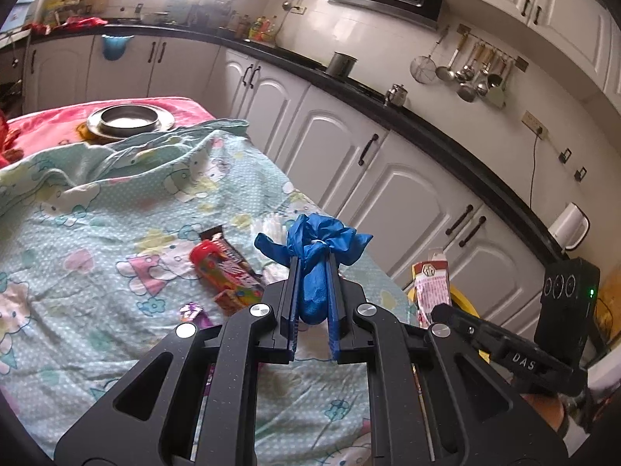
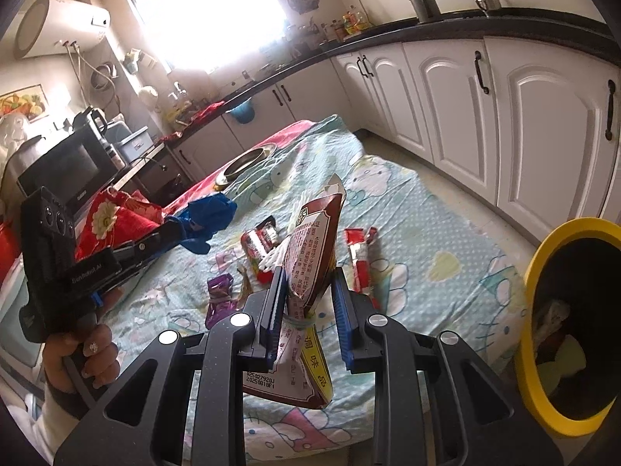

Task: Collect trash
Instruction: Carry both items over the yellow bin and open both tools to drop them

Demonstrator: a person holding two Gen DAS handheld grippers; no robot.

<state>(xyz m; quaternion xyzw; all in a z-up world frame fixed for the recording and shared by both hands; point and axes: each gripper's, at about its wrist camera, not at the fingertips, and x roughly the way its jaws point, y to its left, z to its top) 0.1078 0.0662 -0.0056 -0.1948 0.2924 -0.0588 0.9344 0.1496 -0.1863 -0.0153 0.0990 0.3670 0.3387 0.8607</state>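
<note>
Right gripper (image 2: 306, 291) jaws pinching packet (image 2: 310, 268), long axis upright, frame centre. Bin (image 2: 543, 349) at lower right edge, just beside: right arm nearer. Left gripper (image 1: 313, 272) jaws clamped on blue glove (image 1: 316, 256), centre frame, above table (image 1: 116, 202).

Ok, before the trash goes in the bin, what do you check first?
1. Left gripper holds the blue glove: ok.
2. Right gripper holds the seasoning packet: ok.
3. Yellow-rimmed bin open, within view on the right: ok.
4. Room left inside the bin: cannot tell.
5. Table cleared: not ok, a purple wrapper and a red-and-white wrapper lie on the cloth.
</note>
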